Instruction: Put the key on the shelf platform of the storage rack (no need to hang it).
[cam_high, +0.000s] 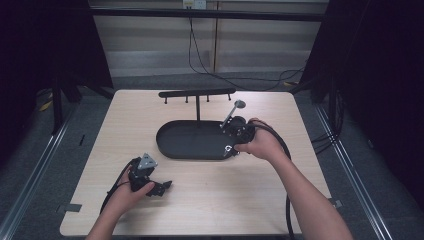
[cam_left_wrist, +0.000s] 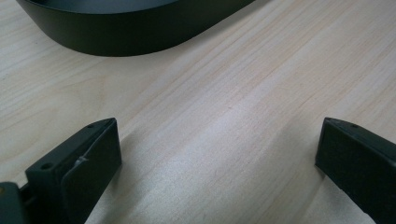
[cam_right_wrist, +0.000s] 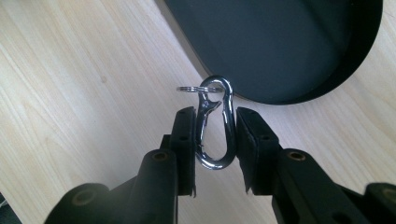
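Observation:
A silver carabiner clip (cam_right_wrist: 228, 128) with a small key ring (cam_right_wrist: 190, 88) on its top is pinched upright between the pads of my right gripper (cam_right_wrist: 215, 114), which is shut on it. In the high view that right gripper (cam_high: 231, 145) holds the clip (cam_high: 228, 149) just over the near right rim of the black oval tray (cam_high: 170, 150). My left gripper (cam_high: 161, 188) rests on the table near the front left. In the left gripper view, the left gripper (cam_left_wrist: 217, 154) stands open with only bare wood between its fingers.
A black T-shaped rack (cam_high: 197, 93) with several short pegs rises from the tray's far side. The tray's dark wall (cam_left_wrist: 116, 37) lies ahead of the left gripper, and its inside (cam_right_wrist: 280, 46) looks bare. Cables trail from both grippers toward the table's front edge.

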